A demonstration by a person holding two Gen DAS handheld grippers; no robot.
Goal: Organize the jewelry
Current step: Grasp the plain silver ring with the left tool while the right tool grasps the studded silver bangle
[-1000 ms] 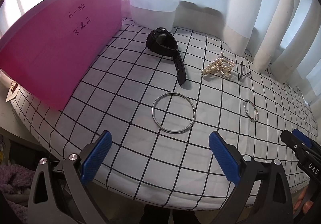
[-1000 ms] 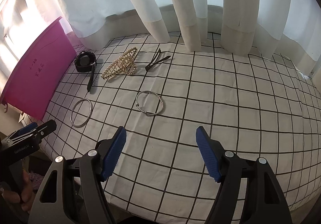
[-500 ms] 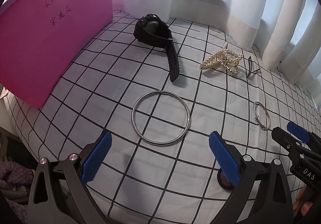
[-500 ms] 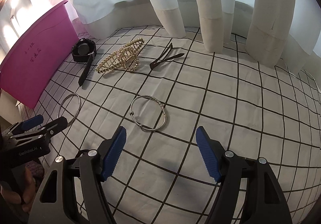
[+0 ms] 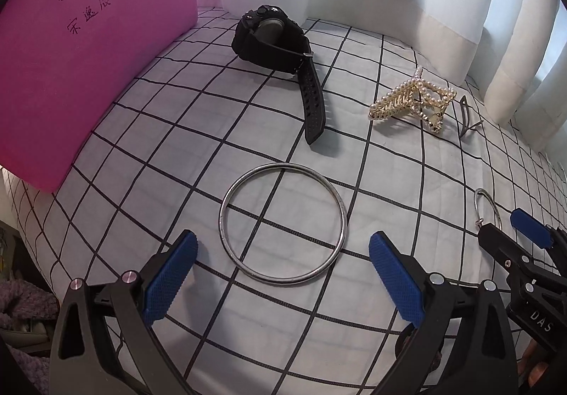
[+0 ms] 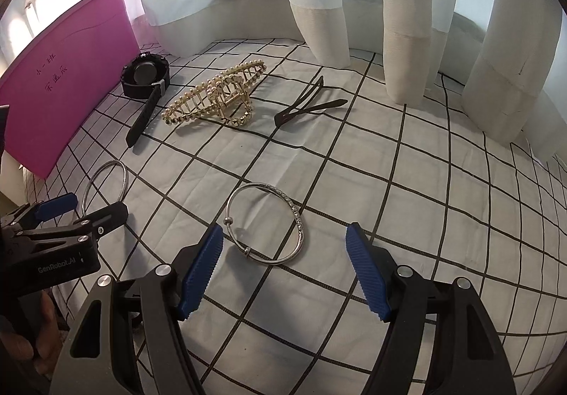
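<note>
A plain silver bangle (image 5: 283, 165) lies flat on the checked tablecloth (image 5: 170, 133). My left gripper (image 5: 281, 242) hovers open just above its near half, blue pads on either side. To its right lies a thinner silver bangle with sliding knots (image 6: 299, 221), also seen in the left wrist view (image 5: 494, 207). My right gripper (image 6: 283, 232) stands open over this bangle's near edge, and nothing is held. Each gripper shows in the other's view: the right gripper (image 5: 501, 223) and the left gripper (image 6: 95, 205). The plain bangle (image 6: 122, 179) peeks out behind the left one.
Farther back lie a black wristwatch (image 5: 269, 37), a gold pearl hair claw (image 6: 216, 94) and a black hair clip (image 6: 304, 101). A pink box (image 5: 81, 58) with handwriting stands at the left. White curtains (image 6: 319, 5) hang along the far edge. A hand shows at each frame's bottom corner.
Both grippers have come down and forward toward the cloth, so each bangle now sits close under its gripper's fingers. Their jaws stay equally wide. No object has moved.
</note>
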